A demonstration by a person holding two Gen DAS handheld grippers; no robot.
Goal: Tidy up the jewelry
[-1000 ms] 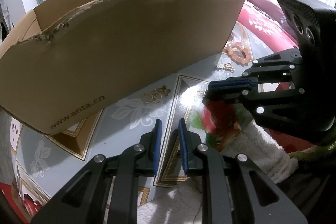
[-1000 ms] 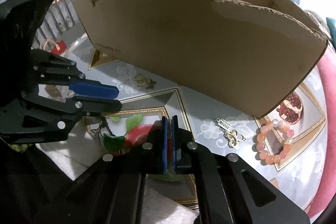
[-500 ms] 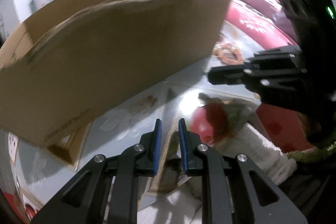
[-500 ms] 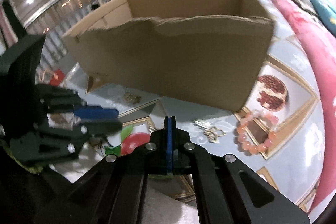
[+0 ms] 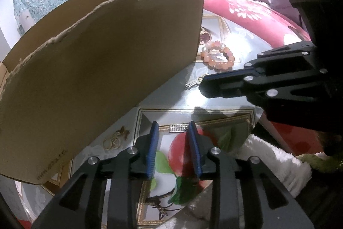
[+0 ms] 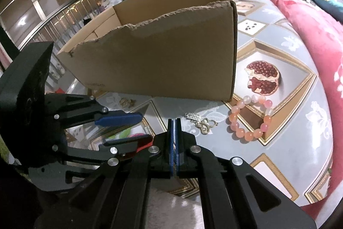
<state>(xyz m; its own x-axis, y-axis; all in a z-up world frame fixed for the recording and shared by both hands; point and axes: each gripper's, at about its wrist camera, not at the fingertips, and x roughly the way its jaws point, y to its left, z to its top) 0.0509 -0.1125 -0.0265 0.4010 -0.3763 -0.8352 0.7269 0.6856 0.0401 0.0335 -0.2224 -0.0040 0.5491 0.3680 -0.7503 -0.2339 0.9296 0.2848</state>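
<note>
On the printed tablecloth, a pink bead bracelet (image 6: pixel 250 119) lies right of the cardboard box (image 6: pixel 171 61). A silver comb-shaped charm (image 6: pixel 193 116) and a gold charm (image 6: pixel 206 125) lie just ahead of my right gripper (image 6: pixel 174 121), which is shut and holds nothing. My left gripper (image 5: pixel 172 127) hovers low over the cloth with its jaws opening. A small silver comb-shaped piece (image 5: pixel 179 128) lies on the cloth between its tips, and the pads do not touch it. Gold rings (image 5: pixel 115 138) lie by the box's near wall. The bracelet (image 5: pixel 217 57) also shows beyond the right gripper (image 5: pixel 203 83).
The box (image 5: pixel 96 68) has a torn top edge and stands tall close ahead of both grippers. A pink quilt (image 6: pixel 310 35) borders the cloth on the right. A white fleecy sleeve (image 5: pixel 274 162) lies under the right gripper. Shelves and railings stand at the far left.
My left gripper's jaws have widened and it has slid sideways, so the small silver piece now lies between its tips. The right gripper has rolled and shifted toward the charms and stays shut.
</note>
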